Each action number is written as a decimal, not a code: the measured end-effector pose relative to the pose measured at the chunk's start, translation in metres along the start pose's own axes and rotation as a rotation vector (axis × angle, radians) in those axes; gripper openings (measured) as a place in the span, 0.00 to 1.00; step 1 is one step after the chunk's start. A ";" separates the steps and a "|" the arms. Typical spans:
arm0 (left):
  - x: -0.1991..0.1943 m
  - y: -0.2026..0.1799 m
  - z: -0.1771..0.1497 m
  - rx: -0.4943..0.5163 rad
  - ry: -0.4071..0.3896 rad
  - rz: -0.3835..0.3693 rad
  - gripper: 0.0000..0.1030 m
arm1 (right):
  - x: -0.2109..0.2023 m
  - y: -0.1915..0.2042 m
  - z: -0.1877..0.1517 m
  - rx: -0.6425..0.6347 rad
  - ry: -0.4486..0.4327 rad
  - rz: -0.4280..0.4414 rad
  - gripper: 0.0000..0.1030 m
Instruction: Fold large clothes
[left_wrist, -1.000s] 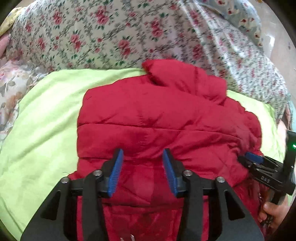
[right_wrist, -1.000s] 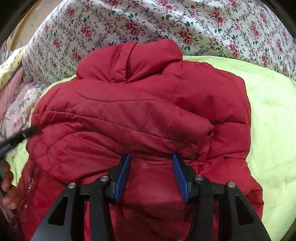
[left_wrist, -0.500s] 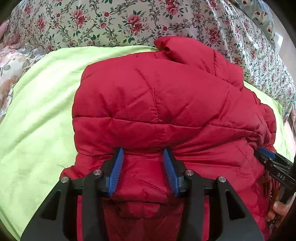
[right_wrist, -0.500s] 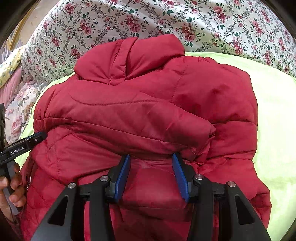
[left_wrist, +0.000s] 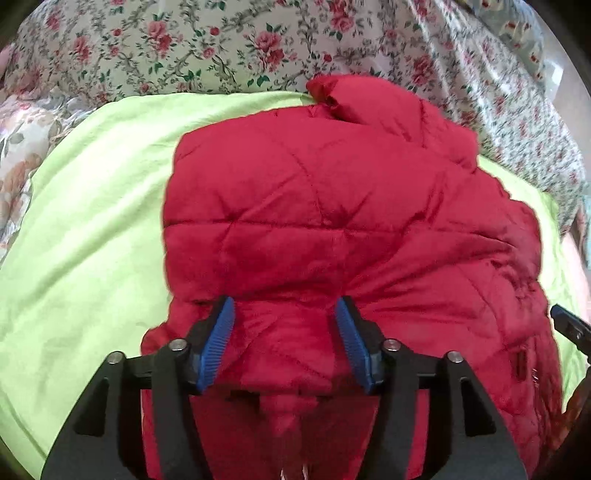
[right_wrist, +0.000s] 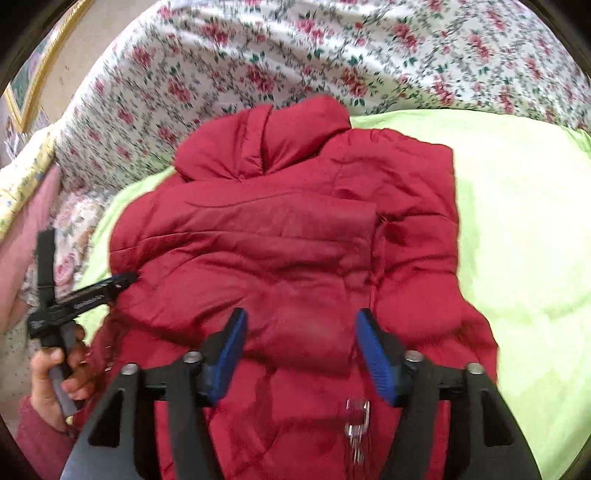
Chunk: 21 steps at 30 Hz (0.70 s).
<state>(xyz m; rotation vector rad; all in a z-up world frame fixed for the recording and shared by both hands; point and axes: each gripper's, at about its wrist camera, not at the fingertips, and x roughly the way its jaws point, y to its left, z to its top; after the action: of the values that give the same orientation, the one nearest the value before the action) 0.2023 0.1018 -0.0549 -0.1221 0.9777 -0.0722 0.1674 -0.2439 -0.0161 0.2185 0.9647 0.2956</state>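
Observation:
A red quilted puffer jacket (left_wrist: 332, 206) lies on a lime green sheet (left_wrist: 92, 221), collar at the far end; it also shows in the right wrist view (right_wrist: 280, 236). My left gripper (left_wrist: 284, 339) holds a bunched fold of the jacket's near hem between its blue pads. My right gripper (right_wrist: 301, 350) likewise has a thick fold of red fabric between its pads. Each gripper shows at the edge of the other's view: the right one (left_wrist: 569, 325), the left one (right_wrist: 122, 282). A metal zipper pull (right_wrist: 356, 417) hangs below the right gripper.
A floral quilt (left_wrist: 221, 48) is heaped behind the jacket. A pink and floral pillow (right_wrist: 33, 229) lies at the left. A gold picture frame (right_wrist: 33, 74) hangs on the wall. The green sheet (right_wrist: 517, 240) extends to the right.
Both grippers have carried the jacket's near hem forward and up toward the collar. The jacket looks more bunched and the views are blurred with motion.

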 end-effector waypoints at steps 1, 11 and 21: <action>-0.006 0.004 -0.003 -0.011 -0.004 -0.004 0.68 | -0.008 0.001 -0.004 0.002 -0.006 0.014 0.67; -0.078 0.033 -0.066 -0.075 -0.006 -0.026 0.69 | -0.062 -0.008 -0.048 0.076 -0.001 0.063 0.72; -0.123 0.064 -0.140 -0.169 0.036 -0.063 0.69 | -0.103 -0.029 -0.093 0.133 0.016 0.022 0.80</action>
<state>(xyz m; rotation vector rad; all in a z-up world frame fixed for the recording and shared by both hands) 0.0180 0.1695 -0.0394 -0.3081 1.0150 -0.0499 0.0397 -0.3017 0.0027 0.3491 0.9992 0.2535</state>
